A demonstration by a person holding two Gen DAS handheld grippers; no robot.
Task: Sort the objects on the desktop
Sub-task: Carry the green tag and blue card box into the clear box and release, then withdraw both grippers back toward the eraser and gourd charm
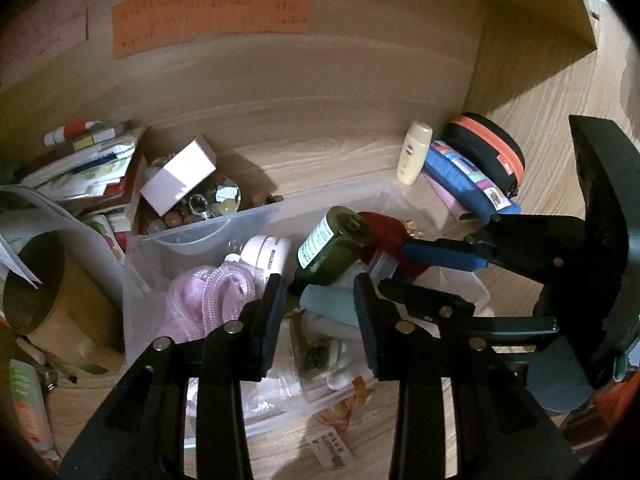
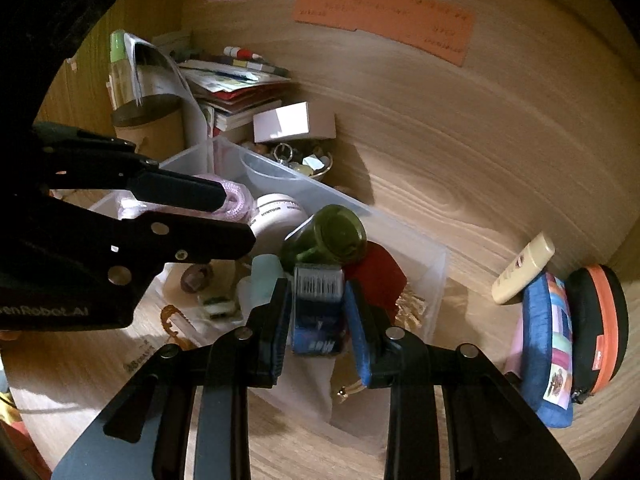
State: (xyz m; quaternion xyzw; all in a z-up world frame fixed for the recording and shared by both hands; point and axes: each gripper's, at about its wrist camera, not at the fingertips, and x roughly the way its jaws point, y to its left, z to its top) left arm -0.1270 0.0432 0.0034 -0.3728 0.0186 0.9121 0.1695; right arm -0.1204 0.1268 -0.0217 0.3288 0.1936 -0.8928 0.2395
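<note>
Between the right gripper's (image 2: 318, 322) blue pads sat a small dark-blue packet (image 2: 318, 312) with a barcode label, pinched firmly and held over the clear plastic bin (image 2: 436, 276). Beside it, the left gripper (image 1: 320, 320) stood partly open above the same bin, nothing between its jaws. Behind them a green bottle (image 1: 334, 246) lay tilted in the bin beside a white jar (image 1: 268, 254) and pink cord (image 1: 216, 296); a cream bottle (image 1: 414, 152) stood on the wooden desk beyond.

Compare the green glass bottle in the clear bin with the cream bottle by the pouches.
The green glass bottle is dark, wide and lies tipped over among the clutter inside the clear bin; the cream bottle is pale, slim and stands outside the bin, on the wooden desk beside the blue pouch. Both carry printed labels, and neither is gripped.
</note>
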